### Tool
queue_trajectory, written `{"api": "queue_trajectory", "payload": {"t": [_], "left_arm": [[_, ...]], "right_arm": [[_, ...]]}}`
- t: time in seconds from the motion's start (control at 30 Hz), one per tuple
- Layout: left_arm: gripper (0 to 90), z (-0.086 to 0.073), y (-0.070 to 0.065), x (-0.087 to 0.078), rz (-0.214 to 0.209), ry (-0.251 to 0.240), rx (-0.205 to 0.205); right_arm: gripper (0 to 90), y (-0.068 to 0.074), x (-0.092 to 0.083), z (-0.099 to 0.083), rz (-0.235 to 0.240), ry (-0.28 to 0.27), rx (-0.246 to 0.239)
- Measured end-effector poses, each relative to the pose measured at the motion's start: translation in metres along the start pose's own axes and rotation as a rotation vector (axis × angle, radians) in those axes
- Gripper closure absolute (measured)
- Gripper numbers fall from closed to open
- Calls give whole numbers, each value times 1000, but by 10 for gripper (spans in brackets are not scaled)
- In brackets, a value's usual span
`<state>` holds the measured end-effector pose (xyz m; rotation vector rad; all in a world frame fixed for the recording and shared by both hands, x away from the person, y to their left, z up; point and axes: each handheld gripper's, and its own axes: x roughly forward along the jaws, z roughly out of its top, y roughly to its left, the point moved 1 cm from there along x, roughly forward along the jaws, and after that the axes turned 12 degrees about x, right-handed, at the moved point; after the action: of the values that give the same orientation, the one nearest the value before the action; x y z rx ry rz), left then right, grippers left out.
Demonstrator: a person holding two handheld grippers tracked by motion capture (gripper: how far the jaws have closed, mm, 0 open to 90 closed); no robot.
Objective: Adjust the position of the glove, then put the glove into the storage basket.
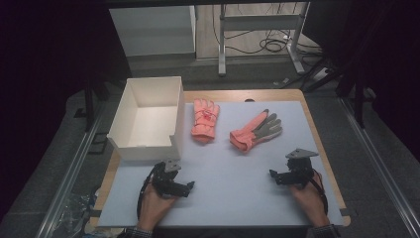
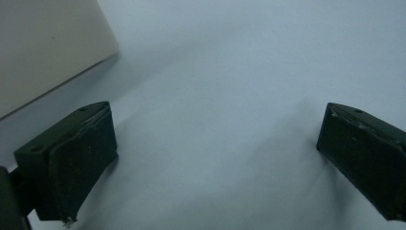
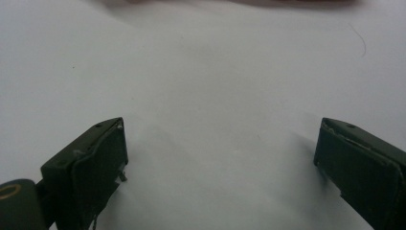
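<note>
Two pink gloves lie on the pale blue mat (image 1: 233, 168). One glove (image 1: 204, 119) lies back up beside the box, and the other glove (image 1: 255, 130) lies slanted with its grey palm showing. A white open box (image 1: 146, 118) stands at the mat's left. My left gripper (image 1: 178, 181) rests low near the box's front corner, and its jaws are wide apart over bare mat (image 2: 215, 96). My right gripper (image 1: 282, 174) sits at the front right, below the slanted glove. It is open, with nothing between the jaws. A thin pink strip of glove (image 3: 230, 2) lines the top edge of the right gripper view.
The box's wall (image 2: 48, 43) stands close to the left gripper, up and to its left. The wooden table edge (image 1: 317, 129) frames the mat. Beyond the table are metal frame legs (image 1: 222, 44) and cables on the floor.
</note>
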<state>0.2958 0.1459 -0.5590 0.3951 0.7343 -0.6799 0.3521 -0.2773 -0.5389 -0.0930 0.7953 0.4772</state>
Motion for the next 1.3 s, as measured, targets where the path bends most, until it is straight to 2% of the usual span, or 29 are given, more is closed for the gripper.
{"api": "queue_trajectory", "payload": {"t": [0.7,0.9,1.0,1.3], "left_arm": [[0,0,1,0,0,2,9],[0,0,1,0,0,2,9],[0,0,1,0,0,2,9],[0,0,1,0,0,2,9]], "right_arm": [[48,0,0,1,2,5,1],[77,-1,-2,2,-4,3,17],[89,1,-3,6,27,6,53],[172,7,-4,21,36,-14,23]]}}
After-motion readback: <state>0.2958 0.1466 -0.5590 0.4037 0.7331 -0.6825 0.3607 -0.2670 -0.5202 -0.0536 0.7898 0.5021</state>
